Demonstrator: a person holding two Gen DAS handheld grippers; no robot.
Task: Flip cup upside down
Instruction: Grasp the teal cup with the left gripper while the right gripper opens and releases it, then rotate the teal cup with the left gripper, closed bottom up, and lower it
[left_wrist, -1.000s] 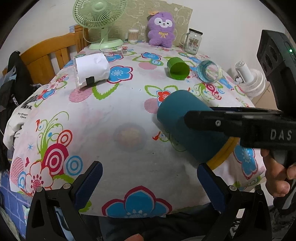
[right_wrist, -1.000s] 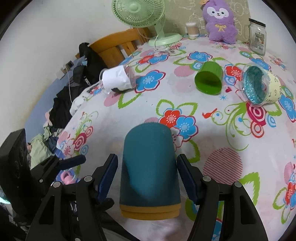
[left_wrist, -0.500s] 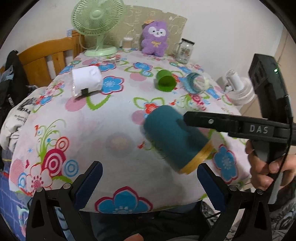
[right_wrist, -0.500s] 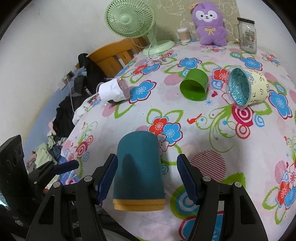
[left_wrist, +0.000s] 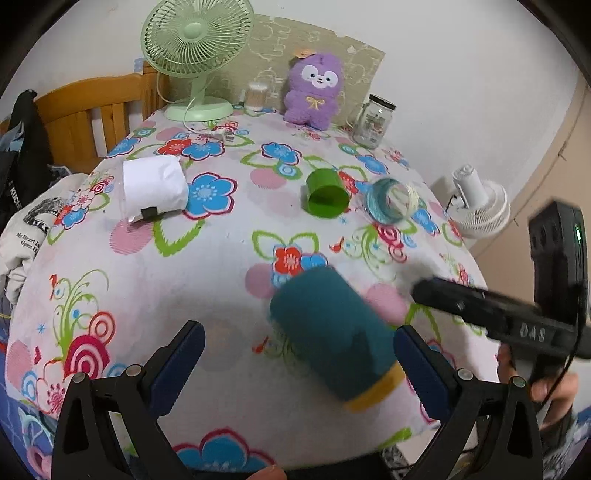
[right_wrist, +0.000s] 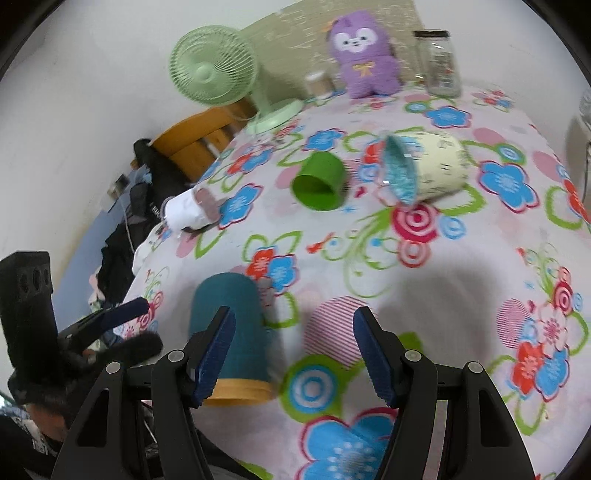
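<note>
A teal cup with a yellow rim band (left_wrist: 334, 334) stands upside down near the table's front edge, rim on the cloth; it also shows in the right wrist view (right_wrist: 231, 332). My right gripper (right_wrist: 291, 354) is open and empty, just right of the cup and clear of it. My left gripper (left_wrist: 299, 363) is open and empty, low at the front edge, with the cup just inside its right finger (left_wrist: 415, 360). Other cups lie on their sides: green (left_wrist: 325, 192), clear with teal inside (left_wrist: 391, 199), white (left_wrist: 153, 186).
The table has a flowered cloth (left_wrist: 207, 266). At the back stand a green fan (left_wrist: 195, 55), a purple plush (left_wrist: 314, 92), a glass jar (left_wrist: 373, 120) and a small container (left_wrist: 256, 96). A wooden chair (left_wrist: 96, 110) is at the left, a white fan (left_wrist: 476, 203) off the right edge.
My right gripper has let go of the teal cup and moved right, leaving it rim down on the cloth. The left gripper stayed open and shifted slightly.
</note>
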